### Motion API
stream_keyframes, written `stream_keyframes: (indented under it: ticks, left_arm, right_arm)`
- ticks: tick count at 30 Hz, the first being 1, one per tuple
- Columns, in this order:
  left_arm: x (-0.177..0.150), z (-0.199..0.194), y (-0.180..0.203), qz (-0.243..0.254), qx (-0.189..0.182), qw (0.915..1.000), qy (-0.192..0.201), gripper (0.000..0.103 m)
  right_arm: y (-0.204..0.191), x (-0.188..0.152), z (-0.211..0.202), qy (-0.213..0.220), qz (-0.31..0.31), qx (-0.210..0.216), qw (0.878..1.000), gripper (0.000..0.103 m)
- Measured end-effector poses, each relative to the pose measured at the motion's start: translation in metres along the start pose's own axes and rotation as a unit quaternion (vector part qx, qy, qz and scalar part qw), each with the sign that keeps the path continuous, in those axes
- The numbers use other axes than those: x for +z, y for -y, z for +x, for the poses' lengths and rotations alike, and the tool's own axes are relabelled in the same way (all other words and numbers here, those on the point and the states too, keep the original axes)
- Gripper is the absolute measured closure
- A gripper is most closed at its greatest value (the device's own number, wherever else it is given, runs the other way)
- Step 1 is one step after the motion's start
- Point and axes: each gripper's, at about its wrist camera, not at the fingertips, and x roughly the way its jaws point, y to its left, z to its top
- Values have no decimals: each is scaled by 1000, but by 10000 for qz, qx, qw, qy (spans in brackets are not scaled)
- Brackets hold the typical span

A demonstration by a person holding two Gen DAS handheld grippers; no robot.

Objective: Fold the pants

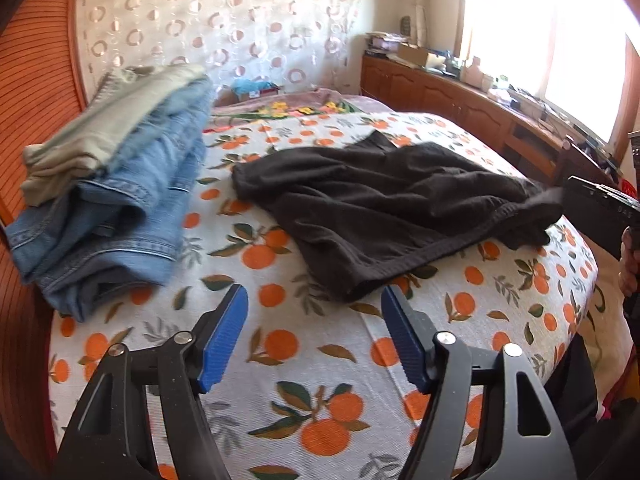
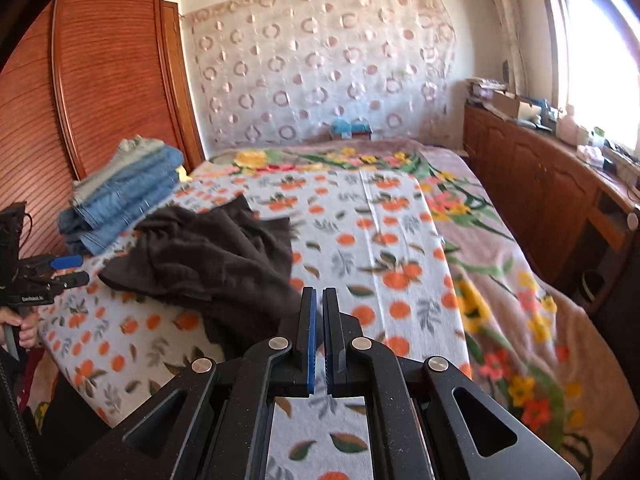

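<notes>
Two hand-held grippers; one dark pants; one folded stack.

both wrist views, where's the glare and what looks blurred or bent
Left wrist view: the window at upper right is blown out white, the right end of the dark pants is smeared, and the wardrobe bows in the fisheye. Right wrist view: window glare again, and the pants look soft.

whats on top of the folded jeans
A folded pale green garment lies on top of the jeans, stacked by the wardrobe. It covers most of the top pair, so what lies between the layers cannot be seen.
</notes>
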Motion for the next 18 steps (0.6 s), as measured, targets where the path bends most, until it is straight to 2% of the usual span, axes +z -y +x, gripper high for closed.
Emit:
stream_keyframes:
  ticks: [5, 7, 8, 10, 11, 13, 18]
  left_arm:
    - [3, 14, 13, 213, -64, 9996, -175, 48]
    - [6, 21, 16, 307, 25, 9991, -276, 60]
    - [7, 22, 16, 319, 60, 9991, -283, 63]
    - [12, 25, 16, 314, 66, 9991, -263, 78]
    - [18, 25, 15, 295, 37, 9993, -224, 81]
    - [29, 24, 15, 262, 22, 9996, -119, 94]
    - [62, 11, 15, 117, -60, 9995, 291, 96]
  right_arm:
    - [-3, 6, -2, -207, 4, -25, 9998, 100]
    - [-10, 20, 0, -211, -64, -20, 9998, 98]
    - [-13, 22, 3, -200, -97, -29, 9997, 97]
    - [-13, 24, 7, -171, -120, 12, 9998, 96]
    - [-14, 23, 9, -160, -131, 14, 9998, 95]
    - [-17, 21, 16, -113, -174, 36, 9998, 93]
    - [-26, 21, 25, -94, -230, 153, 9996, 88]
